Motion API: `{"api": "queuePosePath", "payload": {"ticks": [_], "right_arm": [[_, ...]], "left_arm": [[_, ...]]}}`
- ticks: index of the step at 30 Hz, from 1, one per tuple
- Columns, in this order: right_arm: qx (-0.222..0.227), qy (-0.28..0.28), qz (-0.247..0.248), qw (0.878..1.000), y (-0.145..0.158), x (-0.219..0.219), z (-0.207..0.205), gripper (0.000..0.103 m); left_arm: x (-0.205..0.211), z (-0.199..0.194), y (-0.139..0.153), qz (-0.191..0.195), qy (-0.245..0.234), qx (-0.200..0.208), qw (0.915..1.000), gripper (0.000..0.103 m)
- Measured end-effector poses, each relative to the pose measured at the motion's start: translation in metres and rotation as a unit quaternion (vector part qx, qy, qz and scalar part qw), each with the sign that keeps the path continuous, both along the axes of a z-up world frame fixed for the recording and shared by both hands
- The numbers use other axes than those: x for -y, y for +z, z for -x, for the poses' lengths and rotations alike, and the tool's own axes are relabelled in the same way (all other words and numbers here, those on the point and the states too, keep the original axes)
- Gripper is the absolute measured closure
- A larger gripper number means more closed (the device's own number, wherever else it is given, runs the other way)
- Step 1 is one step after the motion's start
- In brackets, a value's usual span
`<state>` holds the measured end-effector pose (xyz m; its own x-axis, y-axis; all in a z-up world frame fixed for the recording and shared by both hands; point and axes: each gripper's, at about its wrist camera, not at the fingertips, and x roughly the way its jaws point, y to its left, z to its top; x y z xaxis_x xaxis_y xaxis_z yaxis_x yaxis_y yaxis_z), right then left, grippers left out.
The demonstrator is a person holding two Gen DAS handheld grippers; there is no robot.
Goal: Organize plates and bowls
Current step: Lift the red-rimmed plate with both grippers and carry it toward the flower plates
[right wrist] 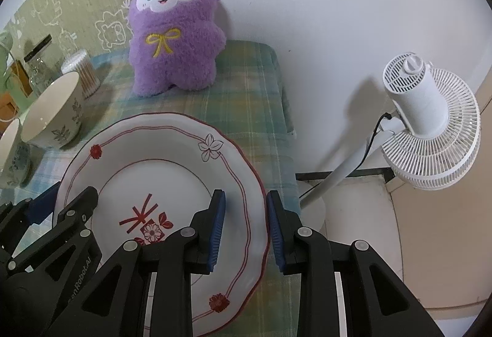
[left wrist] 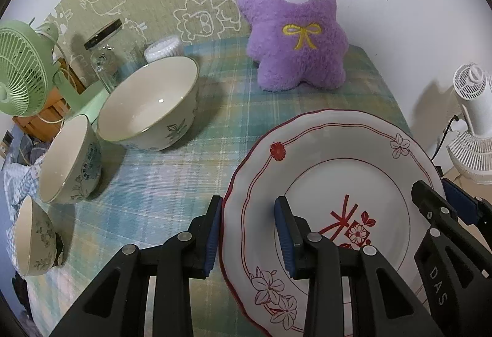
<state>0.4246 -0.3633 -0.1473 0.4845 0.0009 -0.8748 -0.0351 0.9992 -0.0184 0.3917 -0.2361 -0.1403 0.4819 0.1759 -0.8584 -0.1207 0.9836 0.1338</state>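
Lay over the right part of a woven plaid tablecloth point(left wrist: 172, 170) in soft greens and blues: a glossy white ceramic plate point(left wrist: 332, 158), scalloped at the rim, edged in dark red, ringed with a thin double red line, dotted with red and outlined flowers and bearing a red gift-box motif in its well. Straddled at opposite edges by both tools: the left gripper point(left wrist: 249, 232), black plastic with ribbed blue pads, jaws narrow, one finger outside the left rim and one over the plate's face (whether the pads actually pressed the rim could not be told); likewise the right gripper point(right wrist: 246, 229), narrow-jawed across the right rim, contact equally unclear. Lined up along the cloth's left side, well apart from the plate: a large bowl point(left wrist: 150, 103) with cream interior, thin dark rim line and leaf sprigs outside, a middle bowl point(left wrist: 69, 160) painted with blue flowers, and a small bowl point(left wrist: 32, 237), all smooth and glazed. Stood behind at the wall: a fuzzy purple plush toy point(left wrist: 295, 26) with an embroidered yellow bow. Off the table's right edge, a white slatted plastic fan point(right wrist: 430, 121).
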Motion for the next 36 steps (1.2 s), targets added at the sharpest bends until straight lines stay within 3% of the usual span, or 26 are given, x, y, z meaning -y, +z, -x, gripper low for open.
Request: {"api": "queuePosePath", "payload": {"ticks": [30, 36], "right_arm": [[0.037, -0.021, -0.001, 0.999, 0.072, -0.023, 0.068, 0.072], [0.034, -0.025, 0.001, 0.999, 0.072, -0.028, 0.085, 0.072]], "left_arm": [[-0.026, 0.067, 0.061, 0.012, -0.014, 0.046, 0.9988, 0.070], [-0.031, 0.081, 0.061, 0.014, -0.018, 0.047, 0.9986, 0.070]]}}
